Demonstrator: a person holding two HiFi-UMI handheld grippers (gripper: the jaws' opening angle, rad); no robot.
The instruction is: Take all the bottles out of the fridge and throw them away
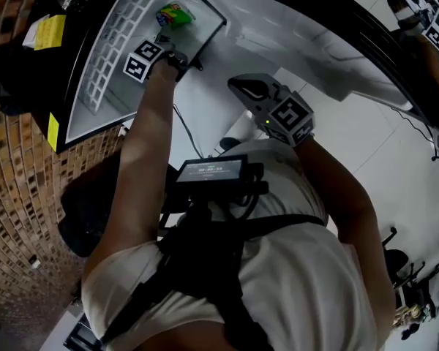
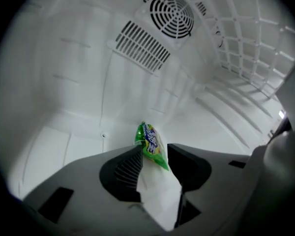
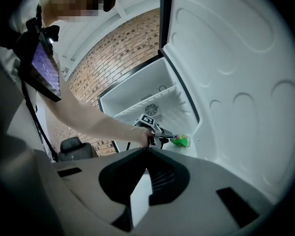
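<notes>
No bottle shows in any view. A green snack packet [image 2: 150, 144] lies on the white fridge floor [image 2: 78, 141], right at the tips of my left gripper [image 2: 154, 150]. Its jaws stand apart, with the packet's near end between the tips and white floor showing in the gap behind it. In the head view the same packet [image 1: 174, 14] sits deep in the fridge, past my left hand. My right gripper [image 3: 147, 150] hangs back outside the fridge, its jaws together and nothing in them; in the head view the right gripper [image 1: 246, 90] is in front of my chest.
A round fan grille [image 2: 174, 14] and slotted vent [image 2: 142, 45] are on the fridge's back wall, with a white wire shelf [image 2: 248, 48] to the right. The open fridge door [image 3: 236, 82] stands at my right. A brick wall [image 1: 14, 196] and a black chair [image 3: 71, 147] are at left.
</notes>
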